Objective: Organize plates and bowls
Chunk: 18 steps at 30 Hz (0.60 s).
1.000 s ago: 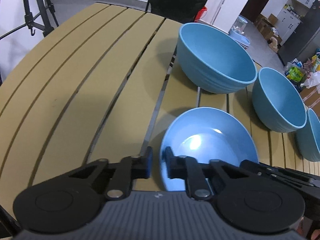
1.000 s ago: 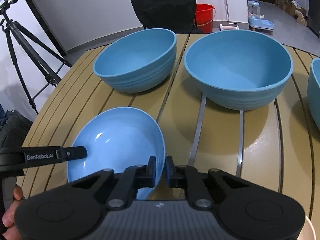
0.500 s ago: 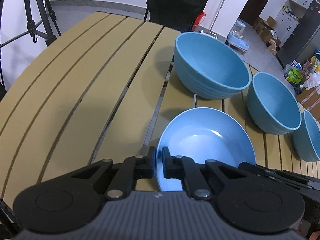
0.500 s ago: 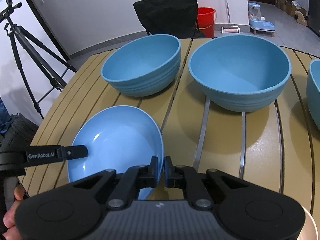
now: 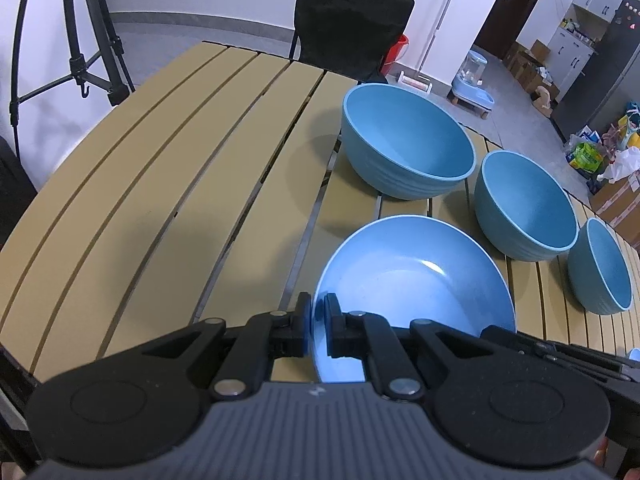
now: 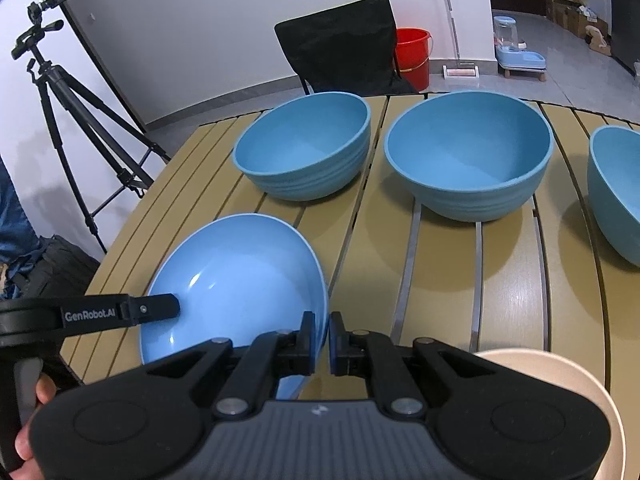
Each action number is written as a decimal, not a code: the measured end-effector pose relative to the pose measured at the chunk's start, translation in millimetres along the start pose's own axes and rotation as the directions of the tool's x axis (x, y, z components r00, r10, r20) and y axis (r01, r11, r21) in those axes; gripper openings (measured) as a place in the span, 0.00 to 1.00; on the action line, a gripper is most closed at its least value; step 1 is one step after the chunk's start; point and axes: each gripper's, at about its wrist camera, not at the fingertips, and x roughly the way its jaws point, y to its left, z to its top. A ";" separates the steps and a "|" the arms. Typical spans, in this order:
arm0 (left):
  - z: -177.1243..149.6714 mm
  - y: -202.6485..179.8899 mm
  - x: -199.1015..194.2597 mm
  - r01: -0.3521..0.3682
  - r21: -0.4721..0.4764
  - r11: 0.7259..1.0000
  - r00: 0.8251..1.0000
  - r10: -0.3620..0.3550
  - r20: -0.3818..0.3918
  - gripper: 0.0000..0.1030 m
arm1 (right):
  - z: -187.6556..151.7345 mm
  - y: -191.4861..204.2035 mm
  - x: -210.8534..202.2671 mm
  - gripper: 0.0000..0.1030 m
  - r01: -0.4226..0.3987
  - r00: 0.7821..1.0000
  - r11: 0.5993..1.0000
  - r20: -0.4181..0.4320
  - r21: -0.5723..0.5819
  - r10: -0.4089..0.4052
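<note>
A shallow light-blue plate (image 5: 412,280) (image 6: 236,276) hangs a little above the tan slatted table (image 5: 160,184), held by both grippers. My left gripper (image 5: 317,320) is shut on its left rim; one of its fingers (image 6: 156,308) reaches in from the left of the right wrist view. My right gripper (image 6: 322,330) is shut on the plate's right rim. Behind the plate three deeper blue bowls stand in a row: a large bowl (image 5: 408,148) (image 6: 304,148), a second bowl (image 5: 524,204) (image 6: 468,152) and a smaller bowl (image 5: 600,268) (image 6: 616,192).
A beige plate (image 6: 580,376) lies at the near right, partly hidden under my right gripper. A black chair (image 6: 344,44) stands at the table's far edge, with a red bucket (image 6: 414,54) behind it. A tripod (image 6: 72,100) stands off the table's left side.
Both grippers have risen with the plate between them, and the table and bowls now sit lower and farther off in both views. The grips have not changed.
</note>
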 end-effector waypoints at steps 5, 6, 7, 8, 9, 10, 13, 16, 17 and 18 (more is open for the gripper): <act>-7.2 -4.1 -13.4 -0.006 0.025 1.000 1.000 0.005 0.014 0.07 | -7.5 2.4 -13.3 0.06 -0.002 1.000 1.000 0.010 0.004 0.002; -9.2 -4.9 -15.7 -0.008 0.029 1.000 1.000 0.008 0.018 0.07 | -8.9 2.9 -16.1 0.06 -0.004 1.000 1.000 0.016 0.004 0.004; -11.2 -5.5 -18.1 -0.010 0.031 0.999 1.000 0.009 0.020 0.07 | -10.1 3.4 -17.7 0.06 -0.004 1.000 1.000 0.018 0.004 0.004; -12.8 -6.1 -20.0 -0.010 0.030 1.000 1.000 0.010 0.020 0.07 | -11.5 3.7 -19.5 0.06 -0.002 1.000 1.000 0.018 0.005 0.002; -13.8 -6.4 -21.7 -0.011 0.027 1.000 1.000 0.010 0.019 0.07 | -13.0 3.7 -21.8 0.06 -0.002 1.000 1.000 0.016 0.007 0.002; -15.4 -7.0 -24.3 -0.011 0.025 1.000 1.000 0.010 0.019 0.07 | -14.3 4.0 -23.9 0.06 -0.003 1.000 1.000 0.016 0.008 0.002; -18.7 -8.7 -32.4 -0.008 0.028 1.000 1.000 0.007 0.025 0.07 | -19.2 5.0 -33.3 0.06 -0.003 1.000 1.000 0.024 0.011 0.003; -23.1 -11.1 -40.6 -0.006 0.033 0.999 0.999 0.005 0.032 0.07 | -23.4 6.5 -43.4 0.06 -0.004 0.999 1.000 0.035 0.015 0.004; -25.2 -12.1 -43.7 -0.006 0.033 0.999 0.999 0.005 0.033 0.07 | -25.1 6.9 -46.7 0.06 -0.005 0.999 1.000 0.036 0.016 0.004; -27.0 -12.8 -45.8 -0.005 0.034 0.999 0.999 0.004 0.035 0.07 | -26.4 7.2 -49.4 0.06 -0.004 0.999 1.000 0.038 0.016 0.003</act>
